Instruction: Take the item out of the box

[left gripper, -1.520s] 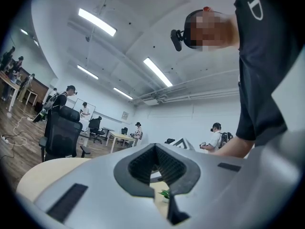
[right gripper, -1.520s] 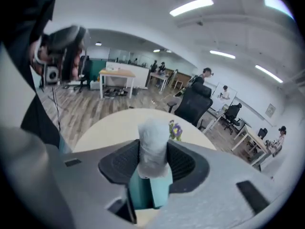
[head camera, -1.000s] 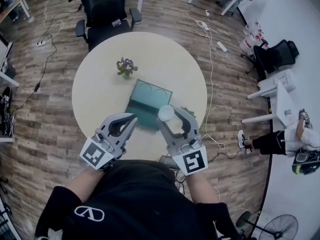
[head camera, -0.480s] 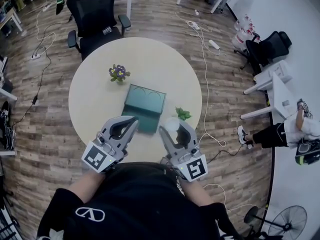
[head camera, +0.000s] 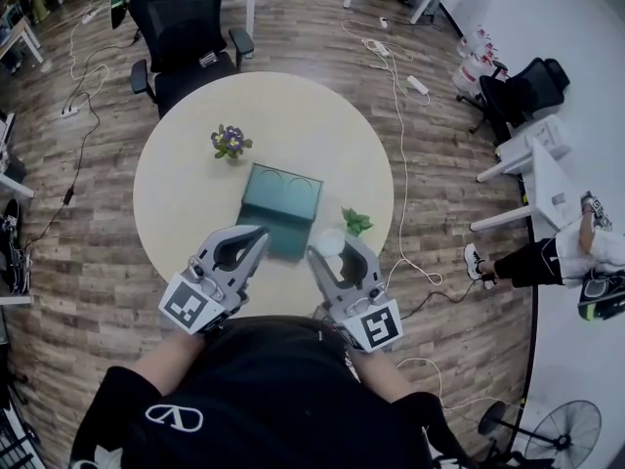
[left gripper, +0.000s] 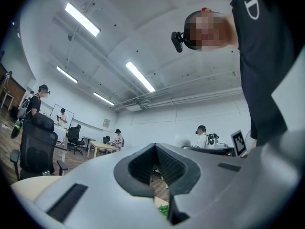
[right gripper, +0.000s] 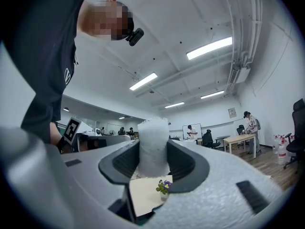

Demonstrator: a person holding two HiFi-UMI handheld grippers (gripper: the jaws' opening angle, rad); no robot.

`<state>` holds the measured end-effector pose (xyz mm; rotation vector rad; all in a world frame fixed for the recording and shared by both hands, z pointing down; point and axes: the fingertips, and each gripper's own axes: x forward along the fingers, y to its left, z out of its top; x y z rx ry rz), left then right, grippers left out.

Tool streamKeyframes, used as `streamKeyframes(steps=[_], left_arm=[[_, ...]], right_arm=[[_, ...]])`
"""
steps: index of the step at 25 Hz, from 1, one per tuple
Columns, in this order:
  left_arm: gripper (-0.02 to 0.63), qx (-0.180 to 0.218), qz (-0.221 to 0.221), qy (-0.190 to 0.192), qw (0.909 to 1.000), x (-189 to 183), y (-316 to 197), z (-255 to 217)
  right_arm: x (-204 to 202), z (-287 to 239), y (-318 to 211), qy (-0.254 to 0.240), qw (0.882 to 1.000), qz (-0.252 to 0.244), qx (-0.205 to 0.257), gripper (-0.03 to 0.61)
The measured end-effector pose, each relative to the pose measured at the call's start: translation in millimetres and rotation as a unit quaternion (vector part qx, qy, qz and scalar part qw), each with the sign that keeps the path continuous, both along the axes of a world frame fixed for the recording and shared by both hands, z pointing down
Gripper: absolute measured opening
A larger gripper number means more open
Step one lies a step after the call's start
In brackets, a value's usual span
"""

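A dark green box lies open in the middle of the round cream table, and two round recesses show in its tray. My right gripper is shut on a white, fuzzy cylindrical item and holds it above the table's near edge, just right of the box. In the right gripper view the white item stands upright between the dark pads of the right gripper. Left of the box's near corner, my left gripper is shut with nothing in it; its tips meet in the left gripper view.
A small pot of purple flowers stands on the table left of the box, and a green sprig lies to its right. A black office chair stands at the far side. Cables cross the wooden floor, and a person sits at the right.
My right gripper has drawn the white item back from over the box's near right corner toward the table's near edge. The left gripper has hardly moved.
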<state>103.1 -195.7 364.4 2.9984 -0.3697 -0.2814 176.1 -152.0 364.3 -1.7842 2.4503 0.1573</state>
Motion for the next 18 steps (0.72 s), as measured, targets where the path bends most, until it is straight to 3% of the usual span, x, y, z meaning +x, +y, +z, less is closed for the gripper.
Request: streamKeyframes(steps=[18], left_arm=[[0.005,0.006,-0.007,-0.008,0.9999,1,6,6]], right_arm=[[11,12,2,-0.011,1.0,0.011,-0.017,0.178]])
